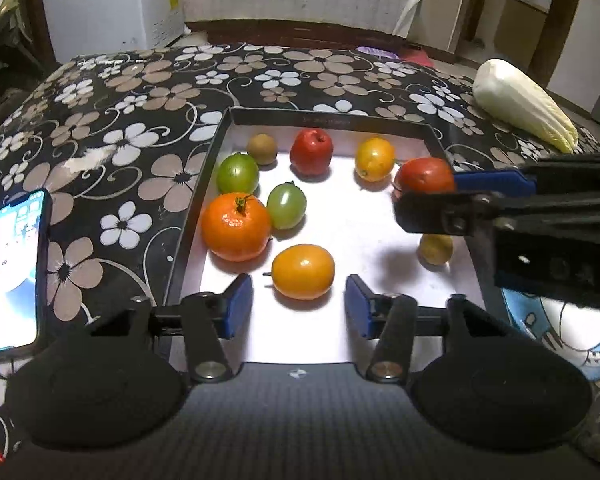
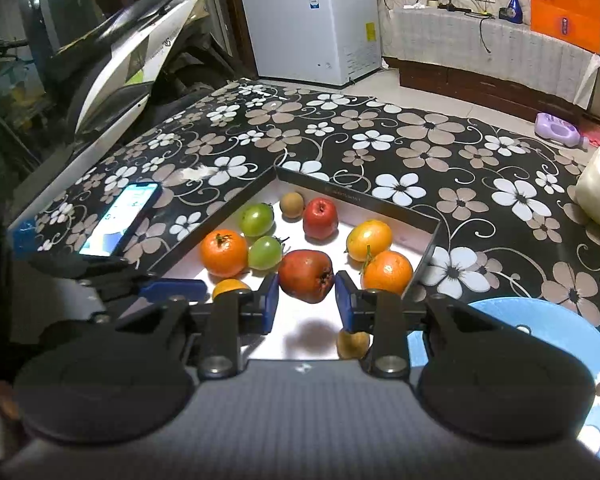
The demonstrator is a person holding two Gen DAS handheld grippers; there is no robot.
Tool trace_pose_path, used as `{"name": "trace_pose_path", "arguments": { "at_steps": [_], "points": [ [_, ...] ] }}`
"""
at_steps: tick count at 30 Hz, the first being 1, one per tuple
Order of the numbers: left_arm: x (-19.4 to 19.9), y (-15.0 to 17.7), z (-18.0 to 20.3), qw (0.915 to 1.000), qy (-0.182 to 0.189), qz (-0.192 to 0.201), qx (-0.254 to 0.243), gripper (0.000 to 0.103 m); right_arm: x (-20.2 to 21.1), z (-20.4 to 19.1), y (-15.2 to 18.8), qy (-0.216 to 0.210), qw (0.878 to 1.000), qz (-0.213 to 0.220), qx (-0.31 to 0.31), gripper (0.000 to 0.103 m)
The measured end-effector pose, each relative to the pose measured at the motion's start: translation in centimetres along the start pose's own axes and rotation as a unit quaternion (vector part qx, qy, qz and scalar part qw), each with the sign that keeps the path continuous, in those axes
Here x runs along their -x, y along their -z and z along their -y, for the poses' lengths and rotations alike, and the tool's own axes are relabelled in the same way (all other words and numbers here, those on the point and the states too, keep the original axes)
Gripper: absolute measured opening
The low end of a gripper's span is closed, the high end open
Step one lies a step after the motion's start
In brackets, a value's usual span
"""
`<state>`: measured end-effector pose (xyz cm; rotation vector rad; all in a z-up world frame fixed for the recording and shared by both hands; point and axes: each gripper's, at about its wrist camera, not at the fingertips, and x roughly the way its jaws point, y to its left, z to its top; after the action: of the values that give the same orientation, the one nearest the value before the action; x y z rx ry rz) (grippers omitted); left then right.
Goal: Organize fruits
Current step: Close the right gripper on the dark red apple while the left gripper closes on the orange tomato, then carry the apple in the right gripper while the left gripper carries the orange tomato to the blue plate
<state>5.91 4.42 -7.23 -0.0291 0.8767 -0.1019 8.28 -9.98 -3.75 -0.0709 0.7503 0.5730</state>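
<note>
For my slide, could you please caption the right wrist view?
Right gripper lifts a red fruit above the fruit-filled tray.

Ten fruits (image 2: 320,218), one tray (image 2: 360,200), one phone (image 2: 120,220)

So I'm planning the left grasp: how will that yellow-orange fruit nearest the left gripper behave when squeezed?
The yellow-orange fruit looks smooth and glossy, so it may slip between the pads. It is rounded and lies loose on the flat white tray, so a nudge would probably roll it. The left gripper is open around it.

Both wrist cameras look steeply down, close over the same fruit tray (image 1: 220,136), right view from its right.
</note>
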Motion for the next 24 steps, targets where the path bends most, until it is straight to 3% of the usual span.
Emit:
{"name": "trace_pose_path", "arguments": {
  "at_steps": [5, 24],
  "points": [
    [-0.2, -0.1, 0.4, 1.0, -0.006, 0.003, 0.0, 0.045, 0.5, 0.0, 0.3, 0.0, 1.0, 0.0, 0.002, 0.034],
    [1.9, -0.1, 2.2, 0.9995, -0.004, 0.028, -0.013, 0.045, 3.3, 0.4, 1.6, 0.013, 1.0, 0.007, 0.006, 0.034]
  ]
}}
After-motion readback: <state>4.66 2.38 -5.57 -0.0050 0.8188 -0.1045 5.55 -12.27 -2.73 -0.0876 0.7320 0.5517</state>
